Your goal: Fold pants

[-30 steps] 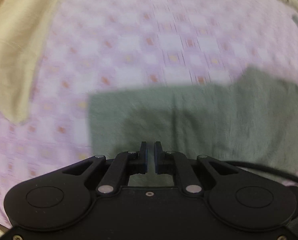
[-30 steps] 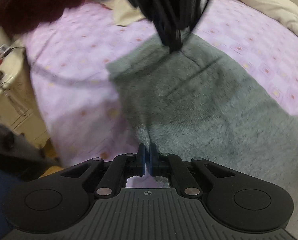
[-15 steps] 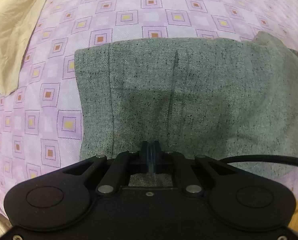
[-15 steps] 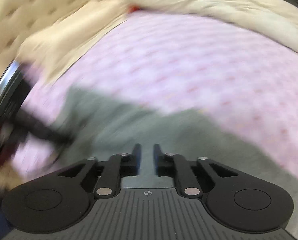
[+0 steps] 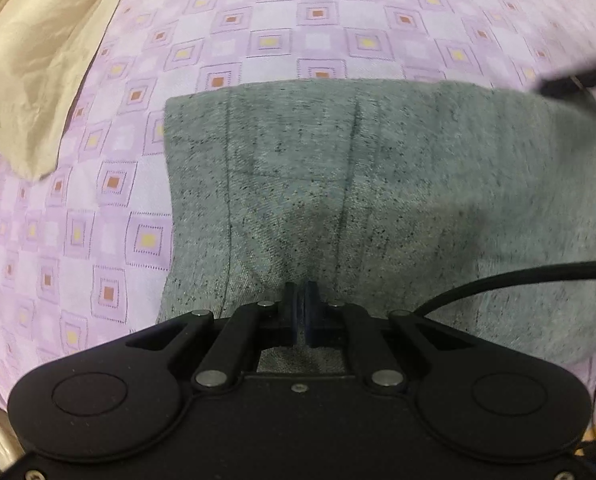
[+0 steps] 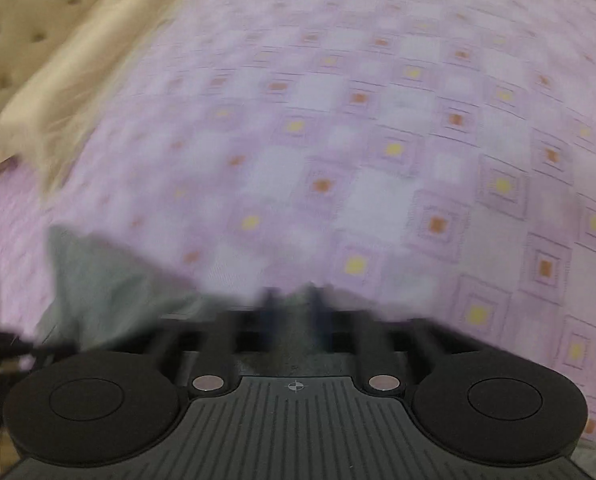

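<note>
Bedspread (image 6: 378, 140); pants (image 5: 358, 200) clearer left.

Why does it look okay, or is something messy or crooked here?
Nothing stands out. The grey pants lie flat and folded on the purple sheet, edges fairly straight. The left tool is pinched shut on the near edge. The right view is too blurry to judge.
</note>
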A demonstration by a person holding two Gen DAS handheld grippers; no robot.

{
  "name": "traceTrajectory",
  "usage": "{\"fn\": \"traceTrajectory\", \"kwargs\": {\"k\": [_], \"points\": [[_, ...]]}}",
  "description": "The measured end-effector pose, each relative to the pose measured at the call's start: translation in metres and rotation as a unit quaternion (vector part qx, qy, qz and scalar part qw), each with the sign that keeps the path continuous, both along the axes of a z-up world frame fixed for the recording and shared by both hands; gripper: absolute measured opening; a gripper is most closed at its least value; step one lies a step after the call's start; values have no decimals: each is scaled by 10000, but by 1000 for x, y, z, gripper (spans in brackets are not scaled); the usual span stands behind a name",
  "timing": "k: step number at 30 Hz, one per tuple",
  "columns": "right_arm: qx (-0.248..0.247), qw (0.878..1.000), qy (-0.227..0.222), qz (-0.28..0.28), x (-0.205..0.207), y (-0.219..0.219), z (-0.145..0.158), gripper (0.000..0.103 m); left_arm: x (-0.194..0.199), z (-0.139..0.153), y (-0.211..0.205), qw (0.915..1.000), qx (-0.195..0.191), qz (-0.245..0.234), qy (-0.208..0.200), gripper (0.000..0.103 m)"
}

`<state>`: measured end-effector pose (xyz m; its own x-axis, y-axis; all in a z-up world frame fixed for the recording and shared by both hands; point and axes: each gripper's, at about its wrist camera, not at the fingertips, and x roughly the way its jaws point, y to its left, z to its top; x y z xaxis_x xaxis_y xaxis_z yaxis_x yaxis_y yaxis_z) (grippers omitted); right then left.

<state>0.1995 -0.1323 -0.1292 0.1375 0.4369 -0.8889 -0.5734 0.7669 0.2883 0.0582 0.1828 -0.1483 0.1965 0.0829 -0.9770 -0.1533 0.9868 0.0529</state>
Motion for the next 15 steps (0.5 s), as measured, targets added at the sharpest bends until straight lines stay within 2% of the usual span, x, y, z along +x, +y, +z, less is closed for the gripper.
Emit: {"fn": "traceTrajectory", "kwargs": {"k": [2, 4, 7, 9, 13, 15], "points": [[9, 9989, -298, 373, -33, -2, 11, 5, 0, 7, 8, 9997, -85, 228, -51, 10], [-64, 9965, -556, 624, -67, -6, 19, 5, 1, 24, 10, 9987, 44, 415, -284, 9], [-179, 9937, -743, 820, -104, -10, 19, 5, 11, 49, 1, 9964, 231, 304, -756, 9], [-291, 9930, -704, 900, -116, -8, 14, 5, 25, 57, -8, 9950, 216, 203, -957, 9], [-247, 9958, -543, 702, -115, -12, 8, 5, 60, 45, -25, 9946, 175, 94, -1021, 11], [-183, 9966, -539, 598, -110, -15, 11, 5, 64, 29, -30, 9965, 176, 135, -807, 11]]}}
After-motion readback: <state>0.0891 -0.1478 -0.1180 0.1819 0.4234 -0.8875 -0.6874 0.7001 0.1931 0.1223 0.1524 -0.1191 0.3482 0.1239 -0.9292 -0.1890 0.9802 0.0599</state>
